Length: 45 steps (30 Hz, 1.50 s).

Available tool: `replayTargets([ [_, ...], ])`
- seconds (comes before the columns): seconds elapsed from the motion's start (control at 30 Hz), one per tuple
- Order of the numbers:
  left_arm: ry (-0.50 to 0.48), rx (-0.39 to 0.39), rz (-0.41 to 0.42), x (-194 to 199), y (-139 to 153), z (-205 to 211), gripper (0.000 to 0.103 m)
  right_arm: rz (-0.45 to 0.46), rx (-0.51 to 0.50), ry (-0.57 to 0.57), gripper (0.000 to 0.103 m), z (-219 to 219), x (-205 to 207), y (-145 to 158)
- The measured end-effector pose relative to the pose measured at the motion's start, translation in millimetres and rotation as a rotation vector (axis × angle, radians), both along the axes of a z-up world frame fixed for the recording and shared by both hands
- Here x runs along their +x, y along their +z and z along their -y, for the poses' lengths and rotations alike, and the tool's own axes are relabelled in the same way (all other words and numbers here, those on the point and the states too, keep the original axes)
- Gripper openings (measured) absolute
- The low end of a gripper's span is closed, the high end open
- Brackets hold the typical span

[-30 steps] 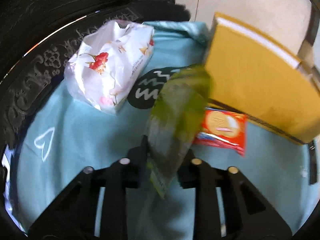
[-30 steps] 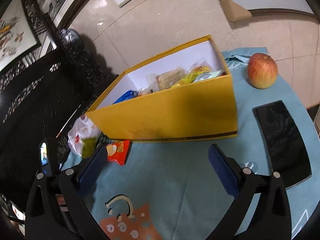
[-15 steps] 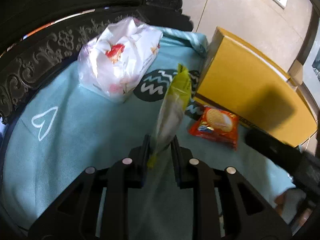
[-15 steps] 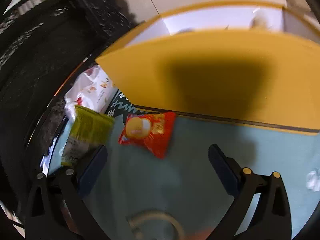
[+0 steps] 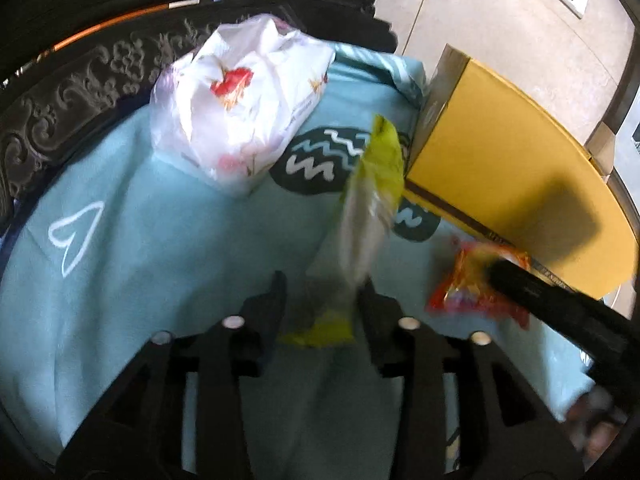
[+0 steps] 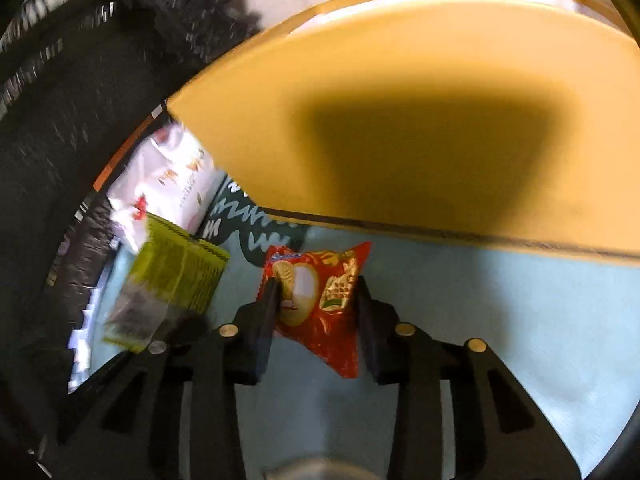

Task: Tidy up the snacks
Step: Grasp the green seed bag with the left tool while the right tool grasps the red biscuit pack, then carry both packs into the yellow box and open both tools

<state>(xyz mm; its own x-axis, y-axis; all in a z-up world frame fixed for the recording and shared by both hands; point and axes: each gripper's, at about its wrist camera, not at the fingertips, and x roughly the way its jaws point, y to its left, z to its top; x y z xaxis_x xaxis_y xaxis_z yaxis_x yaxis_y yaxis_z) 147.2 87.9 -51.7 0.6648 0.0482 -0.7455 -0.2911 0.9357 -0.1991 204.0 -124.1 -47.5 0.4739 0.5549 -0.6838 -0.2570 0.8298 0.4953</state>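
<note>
Red snack packet (image 6: 320, 304) sits pinched in the just-closing right gripper (image 6: 316, 284); left gripper (image 5: 322, 288) jaws just parted around the green packet (image 5: 368, 216).

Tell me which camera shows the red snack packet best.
The right wrist view: the red snack packet sits sharp between that gripper's fingers. In the left wrist view it is blurred and partly hidden behind a dark finger.

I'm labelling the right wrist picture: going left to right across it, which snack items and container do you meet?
White snack bag → green packet → red biscuit packet → yellow box.
</note>
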Motion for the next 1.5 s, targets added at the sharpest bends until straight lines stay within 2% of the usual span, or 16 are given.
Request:
replayTargets([
  [0.03, 0.006, 0.018, 0.010, 1.0, 1.0, 0.9, 0.060, 0.002, 0.020, -0.008, 0.026, 11.3, -4.5, 2.3],
  [0.27, 0.019, 0.099, 0.061, 7.3, 8.9, 7.5, 0.059, -0.031, 0.080, -0.049, 0.025, 56.1, -20.6, -4.6],
  [0.3, 0.010, 0.107, 0.061, 9.1, 9.0, 9.4, 0.055, -0.032, 0.079, -0.043, 0.026, 54.0, -19.7, -4.9],
  [0.37, -0.018, 0.114, 0.045, 13.6, 7.1, 14.3, 0.025, -0.035, 0.073, -0.022, 0.028, 49.2, -23.8, -5.3],
  [0.4, -0.013, 0.128, 0.045, 13.7, 6.7, 15.3, 0.024, -0.043, 0.061, -0.016, 0.031, 46.3, -24.0, -7.6],
  [0.47, -0.011, 0.117, 0.052, 12.1, 6.5, 14.6, 0.019, -0.076, 0.038, 0.003, 0.043, 41.0, -22.7, -11.3],
  [0.53, -0.006, 0.101, 0.056, 9.2, 6.5, 11.7, 0.019, -0.056, 0.041, 0.021, 0.067, 42.5, -26.2, -9.8],
  [0.63, -0.011, 0.100, 0.056, 6.3, 5.9, 11.3, 0.019, -0.023, -0.113, 0.001, 0.074, 39.3, -32.8, 2.2],
  [0.8, -0.035, 0.102, 0.055, 7.1, 5.5, 13.0, 0.019, 0.266, -0.325, 0.132, 0.100, 30.8, -55.9, 27.3],
  [0.87, -0.041, 0.101, 0.054, 7.4, 5.5, 13.1, 0.019, 0.363, -0.411, 0.285, 0.100, 18.8, -60.8, 26.0],
  [1.0, -0.045, 0.107, 0.051, 8.2, 5.7, 14.2, 0.019, 0.491, -0.617, 0.425, 0.100, -2.6, -60.3, 15.7],
  [1.1, -0.048, 0.113, 0.050, 7.9, 5.5, 15.2, 0.019, 0.457, -0.608, 0.513, 0.096, -13.2, -55.7, 4.6],
  [1.17, -0.049, 0.114, 0.051, 7.8, 5.2, 15.2, 0.019, 0.415, -0.577, 0.555, 0.076, -15.9, -55.5, -1.9],
  [1.2, -0.049, 0.113, 0.051, 7.4, 5.1, 15.1, 0.019, 0.388, -0.543, 0.556, 0.047, -14.5, -55.5, -1.4],
  [1.3, -0.050, 0.112, 0.052, 7.0, 5.1, 15.1, 0.019, 0.365, -0.529, 0.483, 0.045, -2.6, -61.3, 6.3],
  [1.5, -0.102, 0.056, 0.098, -4.2, 19.3, 21.3, 0.019, 0.358, -0.316, 0.322, 0.045, 56.3, -92.6, 43.2],
])
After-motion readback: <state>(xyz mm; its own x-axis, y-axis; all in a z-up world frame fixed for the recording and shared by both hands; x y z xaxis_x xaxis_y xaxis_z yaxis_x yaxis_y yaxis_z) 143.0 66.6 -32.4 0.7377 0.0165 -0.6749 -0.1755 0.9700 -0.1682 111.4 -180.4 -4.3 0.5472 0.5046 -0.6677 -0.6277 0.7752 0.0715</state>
